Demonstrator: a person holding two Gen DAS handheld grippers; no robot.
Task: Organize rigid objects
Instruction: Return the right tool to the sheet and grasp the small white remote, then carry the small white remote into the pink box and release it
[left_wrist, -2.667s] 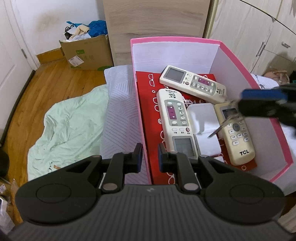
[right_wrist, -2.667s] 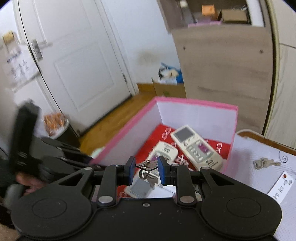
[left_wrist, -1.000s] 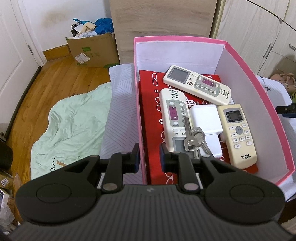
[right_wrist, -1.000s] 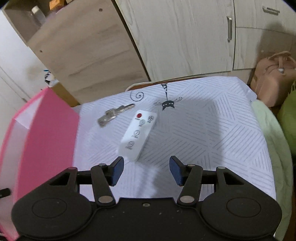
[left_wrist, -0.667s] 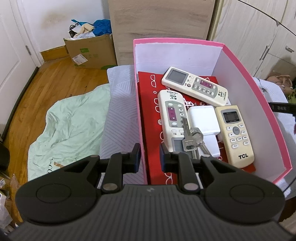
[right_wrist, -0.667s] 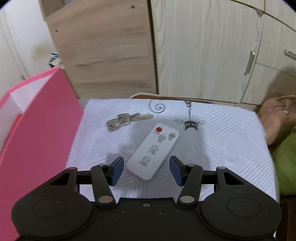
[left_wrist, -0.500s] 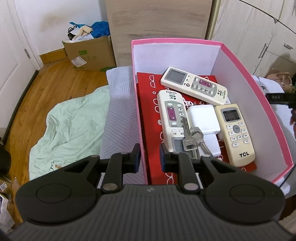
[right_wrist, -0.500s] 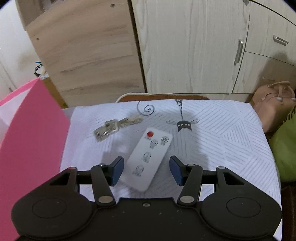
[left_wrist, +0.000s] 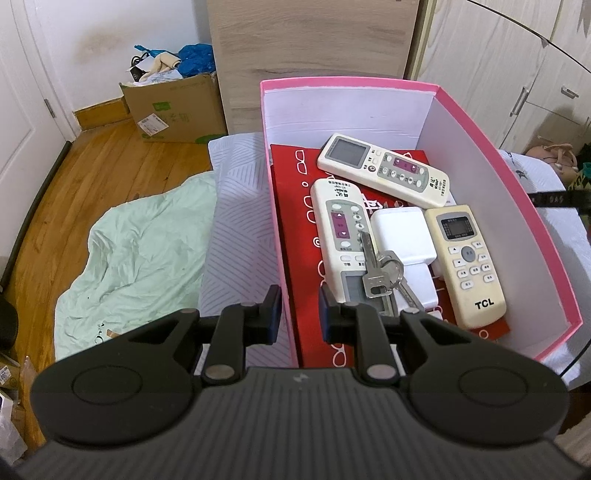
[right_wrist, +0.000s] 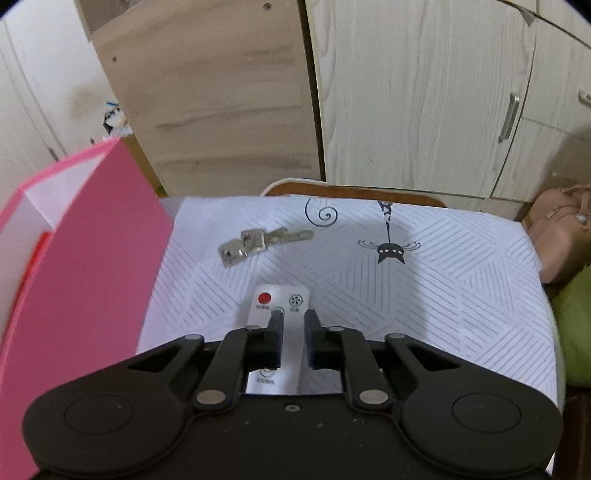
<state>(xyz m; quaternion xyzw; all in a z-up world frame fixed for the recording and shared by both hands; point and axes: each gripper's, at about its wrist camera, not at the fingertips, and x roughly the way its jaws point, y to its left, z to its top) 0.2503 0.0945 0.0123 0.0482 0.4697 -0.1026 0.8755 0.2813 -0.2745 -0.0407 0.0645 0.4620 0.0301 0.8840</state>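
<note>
Right gripper (right_wrist: 293, 339): jaws, wide apart a moment ago, now closed around small white remote (right_wrist: 280, 314). Left gripper (left_wrist: 297, 310): jaws clamp pink box (left_wrist: 517, 192) wall. Remote likely boxed next; keys (right_wrist: 255, 240) remain.

Home bedroom: wardrobe doors (right_wrist: 424, 96), wood floor (left_wrist: 110, 166), bedsheet (right_wrist: 461, 266)

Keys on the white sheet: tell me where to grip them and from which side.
Take the keys by their square heads, at the bunch's left end. Come straight down: they lie flat on the sheet, and the heads look thickest.
</note>
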